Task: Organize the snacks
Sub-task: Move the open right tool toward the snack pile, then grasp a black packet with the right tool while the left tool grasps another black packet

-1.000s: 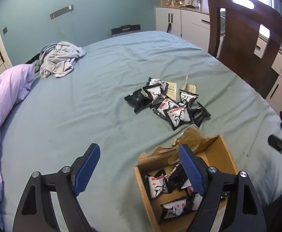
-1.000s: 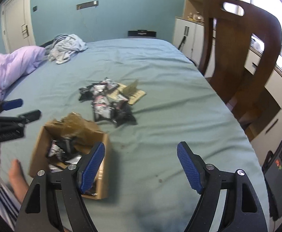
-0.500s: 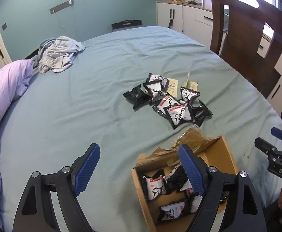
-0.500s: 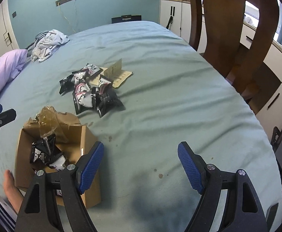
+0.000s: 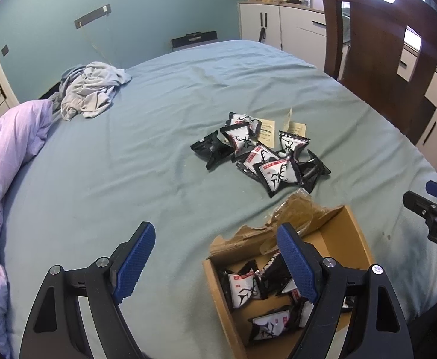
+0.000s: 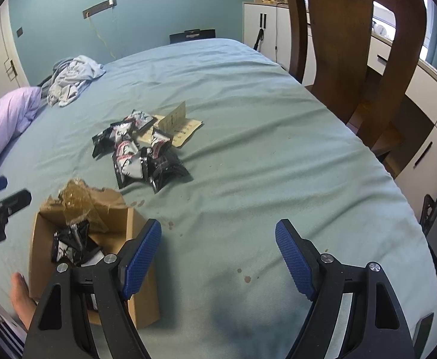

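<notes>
Several black-and-white snack packets lie in a loose pile mid-bed, also visible in the right wrist view. Nearer to me stands a torn cardboard box with several more packets inside. My left gripper hovers open over the box's left edge, its right finger above the box, nothing between the pads. My right gripper is open over bare sheet to the right of the box, and empty. Each gripper shows at the edge of the other's view: the right gripper, the left gripper.
Paper cards lie behind the pile. A purple duvet and crumpled grey clothes sit at the left and far left. A wooden chair stands off the bed's right side. A person's bare foot is beside the box.
My right gripper has sunk a little and rolled, so the chair and bed sit differently in its view. The left gripper has held still. Neither gripper's opening changed.
</notes>
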`<state>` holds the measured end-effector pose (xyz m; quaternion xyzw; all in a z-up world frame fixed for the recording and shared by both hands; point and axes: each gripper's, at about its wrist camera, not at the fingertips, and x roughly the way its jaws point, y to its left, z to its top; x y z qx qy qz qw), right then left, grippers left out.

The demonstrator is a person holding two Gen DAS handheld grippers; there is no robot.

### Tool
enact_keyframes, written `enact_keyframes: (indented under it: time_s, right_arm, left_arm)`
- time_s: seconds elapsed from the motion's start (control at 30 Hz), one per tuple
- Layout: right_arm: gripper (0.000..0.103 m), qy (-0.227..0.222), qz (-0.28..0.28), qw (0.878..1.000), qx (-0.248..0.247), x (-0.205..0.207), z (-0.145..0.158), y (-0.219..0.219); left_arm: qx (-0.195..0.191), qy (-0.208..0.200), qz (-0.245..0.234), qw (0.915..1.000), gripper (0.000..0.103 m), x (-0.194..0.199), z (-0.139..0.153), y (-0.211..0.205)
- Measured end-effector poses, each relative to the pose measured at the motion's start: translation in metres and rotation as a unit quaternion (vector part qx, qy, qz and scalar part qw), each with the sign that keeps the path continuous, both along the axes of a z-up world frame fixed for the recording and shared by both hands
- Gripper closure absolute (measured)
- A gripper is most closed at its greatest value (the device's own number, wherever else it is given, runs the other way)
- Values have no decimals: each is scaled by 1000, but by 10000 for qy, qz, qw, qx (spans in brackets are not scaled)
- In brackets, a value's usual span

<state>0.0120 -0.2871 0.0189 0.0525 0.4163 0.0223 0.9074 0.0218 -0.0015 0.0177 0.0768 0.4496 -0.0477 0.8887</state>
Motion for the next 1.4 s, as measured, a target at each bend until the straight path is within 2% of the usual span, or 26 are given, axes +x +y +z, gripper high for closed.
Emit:
enact_keyframes:
  time_s: [0.2,0.3,0.6,0.7,0.87,1.1,1.23,1.27,1.3,1.37,1.4]
  right_arm:
    - [25,112,-150,9997,142,11,-5,-9]
    - [25,137,-184,9995,235,20,-7,-13]
    - [25,368,-117,9977,550,62,-24,-13]
    - [25,441,-21,9973,581,81,-35,-7]
    - [25,417,246,9945,926,109,-47,3]
    - [25,459,573,9948,706,155,-75,21]
    - [25,426,721,9945,629,168,-80,31]
    - [31,415,764,9947,542,170,-82,35]
    - [45,452,834,9943,481,172,-85,39]
    - [67,638,1061,9907,565,174,-91,46]
    - [69,626,1105,9901,601,173,-89,49]
  left_arm:
    - [-126,82,44,9999,18,5,-1,3]
    - [-69,126,43,9999,18,8,-5,2]
    - [-107,168,70,9998,18,14,-7,3]
    - [-130,229,57,9996,18,16,-9,3]
    - [-208,400,24,9990,18,24,-15,2]
    - [-537,604,156,9966,18,36,-19,9]
    - [-97,414,206,9989,18,37,-21,7]
    - [-85,402,191,9990,18,38,-21,7]
    - [-104,395,191,9990,18,39,-20,8]
    - [-208,455,230,9985,18,41,-22,11]
    - [-220,473,243,9983,18,42,-23,13]
